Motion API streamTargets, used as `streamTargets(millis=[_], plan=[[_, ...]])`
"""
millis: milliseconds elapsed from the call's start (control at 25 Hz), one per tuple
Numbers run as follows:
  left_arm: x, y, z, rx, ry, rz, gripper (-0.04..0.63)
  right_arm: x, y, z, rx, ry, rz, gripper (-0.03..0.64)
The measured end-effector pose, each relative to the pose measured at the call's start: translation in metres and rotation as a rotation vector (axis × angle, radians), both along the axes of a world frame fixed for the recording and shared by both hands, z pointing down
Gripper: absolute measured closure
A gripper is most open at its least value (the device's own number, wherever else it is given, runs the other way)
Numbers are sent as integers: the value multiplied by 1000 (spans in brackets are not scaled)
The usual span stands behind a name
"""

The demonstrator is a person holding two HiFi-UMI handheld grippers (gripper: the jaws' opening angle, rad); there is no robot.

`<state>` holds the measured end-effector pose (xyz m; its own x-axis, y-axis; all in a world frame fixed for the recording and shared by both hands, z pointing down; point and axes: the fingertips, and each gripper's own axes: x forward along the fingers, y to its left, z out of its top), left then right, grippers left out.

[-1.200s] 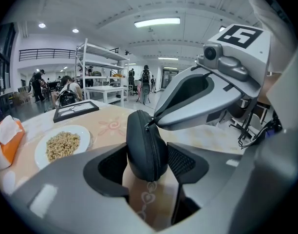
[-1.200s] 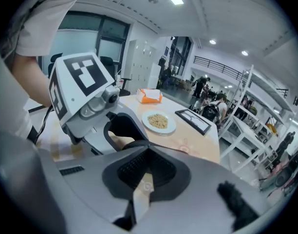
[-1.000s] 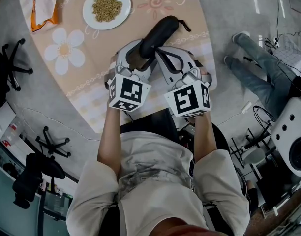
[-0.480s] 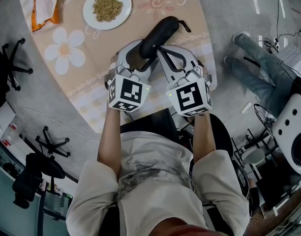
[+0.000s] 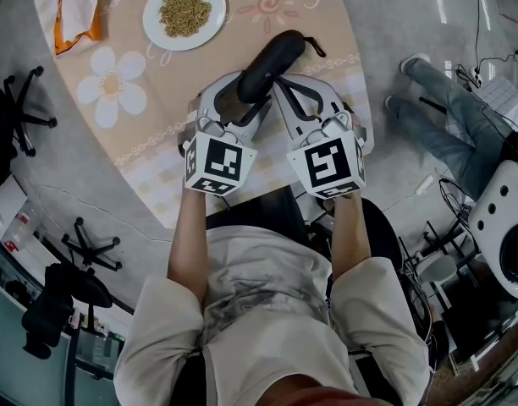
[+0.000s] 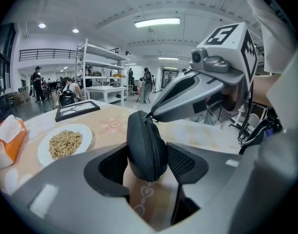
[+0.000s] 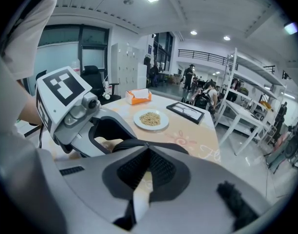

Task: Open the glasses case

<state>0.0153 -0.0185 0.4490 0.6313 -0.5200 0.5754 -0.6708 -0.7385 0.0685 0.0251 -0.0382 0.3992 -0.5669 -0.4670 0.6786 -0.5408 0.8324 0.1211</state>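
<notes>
**Case clamped, zip about to be drawn**
The left gripper (image 6: 148, 162), jaws fairly wide, squeezes the near end of the glasses case (image 5: 272, 57), a smooth black rounded pod, over the flower-printed surface (image 5: 157, 125). The right gripper (image 7: 148, 154) is pinched closed, its tips at the top of the zip (image 6: 151, 135); whether it has the pull tab is too small to tell. The next move is probably to draw the zip along its curved seam while the left gripper braces.
</notes>
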Motion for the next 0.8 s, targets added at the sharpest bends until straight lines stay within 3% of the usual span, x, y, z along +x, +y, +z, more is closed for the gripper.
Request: streamTargets(millis=[800], plan=[[-9,16,1,-6,-7,5,336,13,-10,4,-6,24,75,601]])
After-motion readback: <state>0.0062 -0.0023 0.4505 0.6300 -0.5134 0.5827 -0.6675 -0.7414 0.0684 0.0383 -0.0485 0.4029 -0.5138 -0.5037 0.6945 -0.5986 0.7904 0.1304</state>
